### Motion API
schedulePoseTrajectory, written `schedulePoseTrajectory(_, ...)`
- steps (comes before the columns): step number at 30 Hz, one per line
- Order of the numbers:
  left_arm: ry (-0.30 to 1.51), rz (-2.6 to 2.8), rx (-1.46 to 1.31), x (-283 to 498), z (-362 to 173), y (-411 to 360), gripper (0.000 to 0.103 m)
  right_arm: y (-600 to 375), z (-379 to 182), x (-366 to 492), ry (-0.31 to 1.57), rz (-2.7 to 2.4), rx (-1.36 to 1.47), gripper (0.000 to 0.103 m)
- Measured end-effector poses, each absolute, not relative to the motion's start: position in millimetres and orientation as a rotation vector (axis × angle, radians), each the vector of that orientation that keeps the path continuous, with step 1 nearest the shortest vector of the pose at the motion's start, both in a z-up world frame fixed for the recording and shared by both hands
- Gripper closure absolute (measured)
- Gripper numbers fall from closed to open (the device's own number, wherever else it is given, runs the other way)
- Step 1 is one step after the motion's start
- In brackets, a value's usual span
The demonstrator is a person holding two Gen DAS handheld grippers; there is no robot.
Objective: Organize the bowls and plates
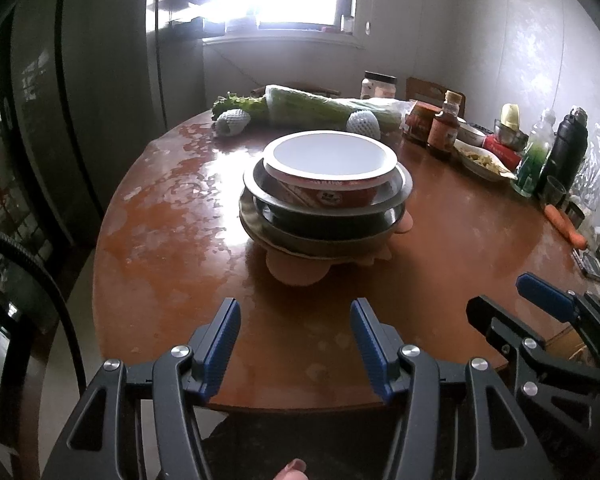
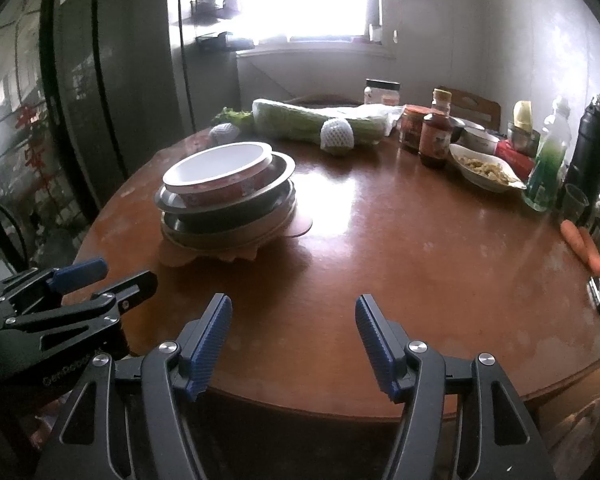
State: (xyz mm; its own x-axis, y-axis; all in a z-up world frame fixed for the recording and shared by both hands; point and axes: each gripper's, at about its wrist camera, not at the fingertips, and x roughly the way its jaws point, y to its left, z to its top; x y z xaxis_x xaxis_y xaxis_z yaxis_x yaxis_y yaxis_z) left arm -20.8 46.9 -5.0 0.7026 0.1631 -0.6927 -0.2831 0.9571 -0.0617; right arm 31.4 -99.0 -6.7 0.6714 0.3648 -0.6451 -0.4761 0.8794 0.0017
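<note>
A stack of dishes stands on the round brown table [image 1: 172,248]. A white bowl with a red printed side [image 1: 328,160] sits on top, in several metal plates [image 1: 328,216], over a pinkish mat [image 1: 296,270]. The bowl [image 2: 220,172], the metal plates [image 2: 228,216] and the table [image 2: 420,248] also show at left in the right wrist view. My left gripper [image 1: 295,312] is open and empty, near the table's front edge, short of the stack. My right gripper [image 2: 294,312] is open and empty, to the right of the stack. Each gripper shows in the other's view: the right one [image 1: 512,300], the left one [image 2: 120,268].
Celery in plastic [image 1: 320,110] and two foam-netted fruits [image 1: 364,122] lie at the back. Sauce bottles [image 1: 444,124], a dish of food [image 1: 484,162], a green bottle [image 1: 538,152], a black flask [image 1: 566,148] and carrots [image 1: 564,222] line the right edge. A dark fridge [image 1: 60,100] stands left.
</note>
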Motion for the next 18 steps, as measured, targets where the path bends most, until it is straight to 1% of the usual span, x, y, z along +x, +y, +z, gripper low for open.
schedulePoseTrajectory(18,0.755,0.256,-0.159,-20.9,-5.6,47.0,0.046,-101.5,-6.8,30.4,0.686,0.475,-0.168,0.037)
